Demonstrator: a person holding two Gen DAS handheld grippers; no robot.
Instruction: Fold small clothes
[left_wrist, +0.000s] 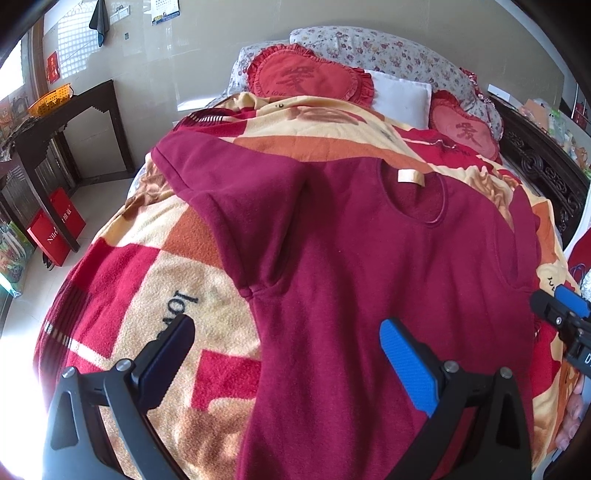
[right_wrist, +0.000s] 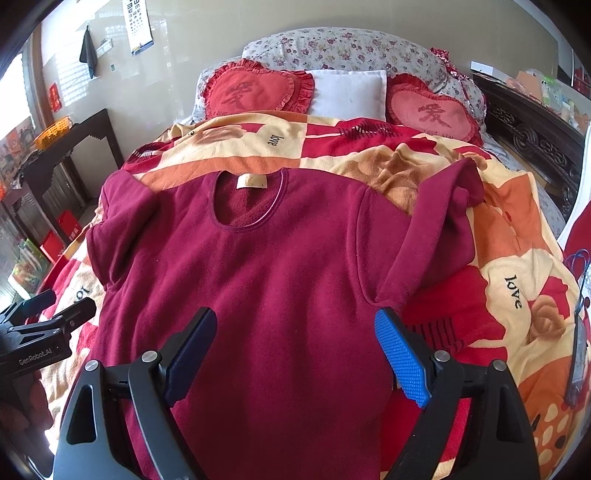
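Blanket (left_wrist: 122, 280) | sweater (right_wrist: 266, 266) flat | right-view sleeve (right_wrist: 436, 229) | hand-held grippers (left_wrist: 288, 354) (right_wrist: 295, 347) agape

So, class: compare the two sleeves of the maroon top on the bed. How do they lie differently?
The left sleeve lies fairly flat, running up and out from the maroon top towards the bed's edge. The right sleeve is bunched, its end doubled over into a lump. Both are the same maroon fleece, both rest on the patterned blanket, and neither is folded onto the body yet.
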